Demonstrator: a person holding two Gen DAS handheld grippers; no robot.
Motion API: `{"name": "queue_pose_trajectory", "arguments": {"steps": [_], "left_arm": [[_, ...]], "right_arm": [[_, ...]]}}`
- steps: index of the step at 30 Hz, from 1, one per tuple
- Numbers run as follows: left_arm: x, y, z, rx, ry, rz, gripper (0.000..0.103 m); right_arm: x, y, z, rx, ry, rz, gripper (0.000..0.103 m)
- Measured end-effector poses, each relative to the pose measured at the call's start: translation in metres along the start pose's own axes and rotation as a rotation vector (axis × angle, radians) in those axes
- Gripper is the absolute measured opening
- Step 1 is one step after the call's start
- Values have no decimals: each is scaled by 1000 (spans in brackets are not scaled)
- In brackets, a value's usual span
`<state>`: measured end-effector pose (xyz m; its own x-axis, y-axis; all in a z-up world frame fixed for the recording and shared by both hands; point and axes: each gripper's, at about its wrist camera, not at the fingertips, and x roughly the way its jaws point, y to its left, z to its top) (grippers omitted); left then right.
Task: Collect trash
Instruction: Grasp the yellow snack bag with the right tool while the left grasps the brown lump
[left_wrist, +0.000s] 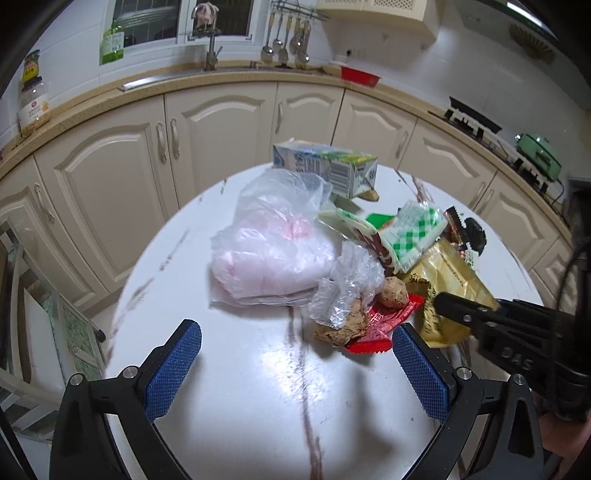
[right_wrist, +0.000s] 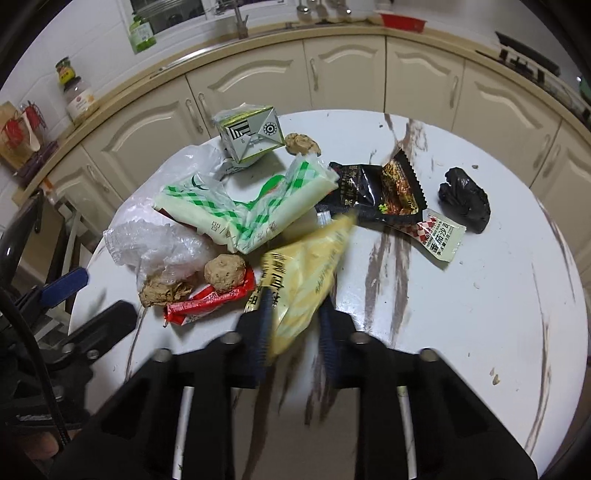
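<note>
The right hand-held gripper (right_wrist: 295, 332) is pinching the near end of the yellow snack bag (right_wrist: 306, 273), its jaws closed down on the film with the bag between them. The left hand-held gripper (left_wrist: 295, 354) is hovering wide open over bare white surface (left_wrist: 258, 406), holding nothing. The rubbish is lying in a heap toward twelve o'clock of both grippers: a green-checked wrapper (right_wrist: 255, 210), a red wrapper (right_wrist: 210, 301) at ten o'clock of the right one, a milk carton (right_wrist: 249, 133) farther back, a black crumpled bag (right_wrist: 465, 199) at two o'clock. The yellow bag is probably feather-light, limp and slick (it may slide out of a shallow pinch), so a deep bite across a folded edge looks safest. The brown food lumps (right_wrist: 225, 273) seem crumbly.
</note>
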<state>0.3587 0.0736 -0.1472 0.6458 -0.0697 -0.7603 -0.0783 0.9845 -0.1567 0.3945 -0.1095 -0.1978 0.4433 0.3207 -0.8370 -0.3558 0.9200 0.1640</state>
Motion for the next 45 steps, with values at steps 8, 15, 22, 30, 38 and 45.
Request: {"name": "queue_pose_trajectory", "arguments": {"steps": [8, 15, 22, 30, 38, 45], "left_arm": [[34, -3, 5, -11, 31, 15, 96], [46, -7, 10, -4, 27, 6, 71], [37, -11, -3, -9, 24, -42, 33], [7, -7, -21, -27, 17, -61, 32], [-37, -17, -38, 10, -35, -35, 32], [-83, -39, -47, 69, -107, -36, 32]], "right_arm": [[-8, -20, -5, 35, -4, 22, 9], [-14, -34, -11, 66, -12, 27, 9], [-21, -39, -18, 81, -20, 43, 9], [-40, -47, -32, 104, -44, 47, 9], [-55, -54, -47, 125, -67, 72, 9], [-85, -59, -57, 135, -130, 91, 8]]}}
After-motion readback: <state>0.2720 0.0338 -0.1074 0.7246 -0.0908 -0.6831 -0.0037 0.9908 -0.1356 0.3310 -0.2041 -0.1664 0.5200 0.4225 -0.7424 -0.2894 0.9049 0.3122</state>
